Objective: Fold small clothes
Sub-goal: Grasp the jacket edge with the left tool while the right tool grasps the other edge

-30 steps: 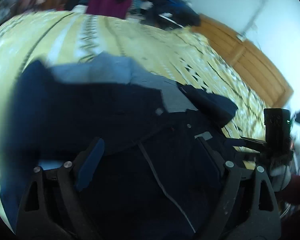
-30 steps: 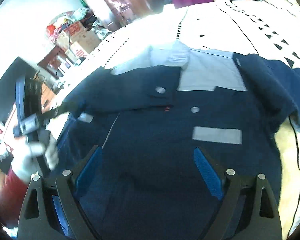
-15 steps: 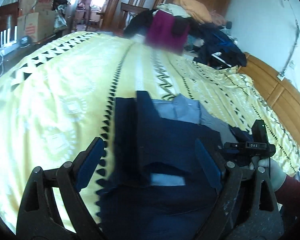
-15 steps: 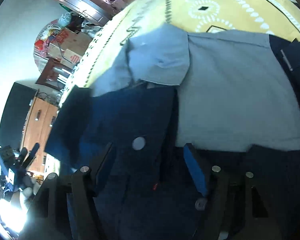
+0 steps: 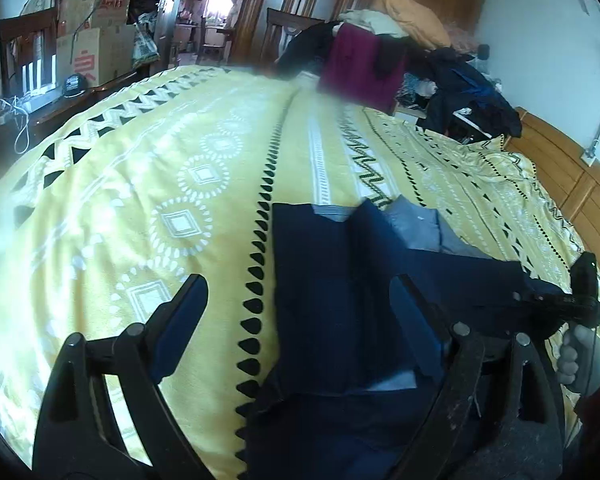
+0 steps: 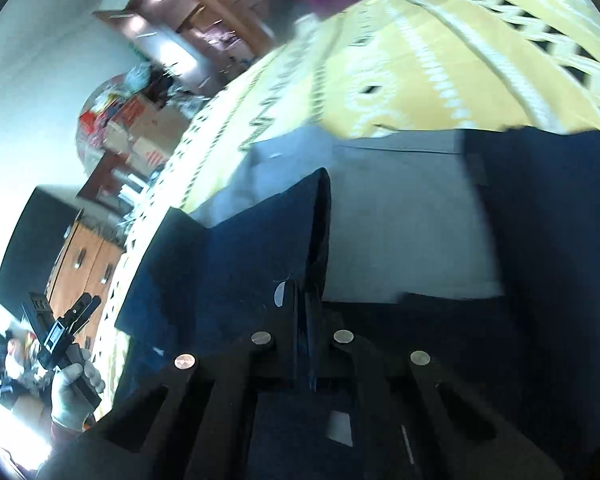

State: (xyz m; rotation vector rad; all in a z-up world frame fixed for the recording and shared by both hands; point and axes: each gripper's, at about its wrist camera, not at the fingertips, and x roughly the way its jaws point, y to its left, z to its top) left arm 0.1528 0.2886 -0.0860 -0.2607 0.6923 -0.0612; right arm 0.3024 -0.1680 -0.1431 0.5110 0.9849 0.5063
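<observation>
A navy jacket [image 5: 332, 288] with a pale grey lining [image 6: 400, 224] lies partly folded on the yellow patterned bedspread [image 5: 140, 200], and everything below is placed relative to that jacket. The right gripper [image 6: 302, 300] has its jaws pressed together on the jacket's front edge beside a round snap button [image 6: 279, 294], the navy flap rising from between them above the grey lining. The left gripper [image 5: 300, 300] hangs above the jacket's left side with jaws spread wide and nothing between the pads, one finger over bare bedspread, the other over navy cloth.
</observation>
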